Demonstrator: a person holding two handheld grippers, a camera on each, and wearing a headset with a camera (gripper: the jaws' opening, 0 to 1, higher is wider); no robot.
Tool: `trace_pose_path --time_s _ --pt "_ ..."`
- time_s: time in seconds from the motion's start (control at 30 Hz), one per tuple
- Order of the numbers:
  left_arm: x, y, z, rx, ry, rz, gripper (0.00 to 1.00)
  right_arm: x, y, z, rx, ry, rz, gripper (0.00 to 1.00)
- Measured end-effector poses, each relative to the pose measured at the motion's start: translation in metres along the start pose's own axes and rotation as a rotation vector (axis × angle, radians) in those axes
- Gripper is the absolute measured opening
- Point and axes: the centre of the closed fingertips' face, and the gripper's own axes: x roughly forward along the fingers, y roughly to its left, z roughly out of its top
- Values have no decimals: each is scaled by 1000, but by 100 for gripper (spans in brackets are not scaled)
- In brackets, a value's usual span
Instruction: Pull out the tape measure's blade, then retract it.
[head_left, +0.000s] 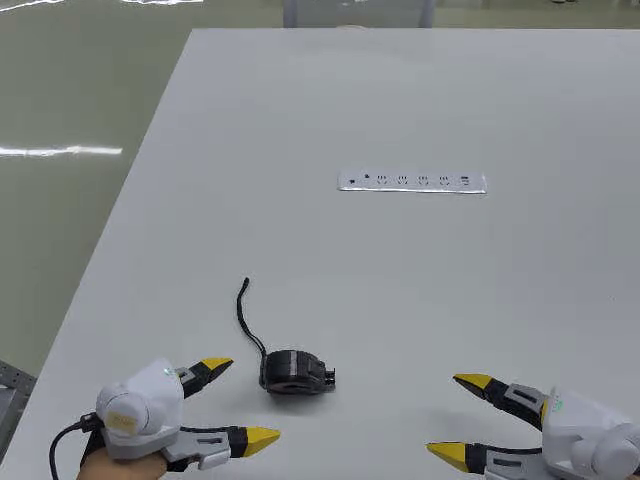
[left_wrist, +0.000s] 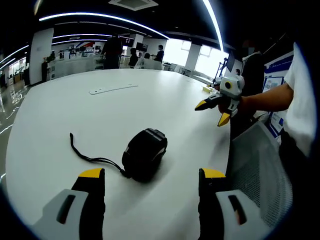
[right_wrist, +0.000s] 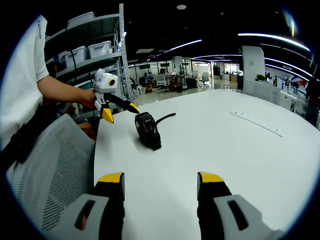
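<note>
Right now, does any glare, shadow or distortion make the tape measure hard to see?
Head view: even light, tape measure sharp with a faint shadow; glare streaks lie on the floor, not the table. Left gripper view: fisheye bends the table edge, tape measure crisp. Right gripper view: same bending, bright ceiling strips, tape measure smaller but clear.

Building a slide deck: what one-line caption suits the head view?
Left gripper and right gripper, both open, flank the black tape measure on the white workbench.
</note>
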Motion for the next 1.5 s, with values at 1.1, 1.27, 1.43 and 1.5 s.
trace_pose_path --time_s 1.1,1.27,1.43,1.5 --pt "22 10 -2 169 83 -85 72 22 -4 3 -7 12 58 57" --pt "28 11 -1 193 97 -96 71 25 -6 3 -8 14 65 57" --pt "33 13 -2 213 112 -108 69 29 -7 4 -7 15 71 57" --pt "34 14 -2 220 113 -112 69 30 -7 4 -6 16 75 57"
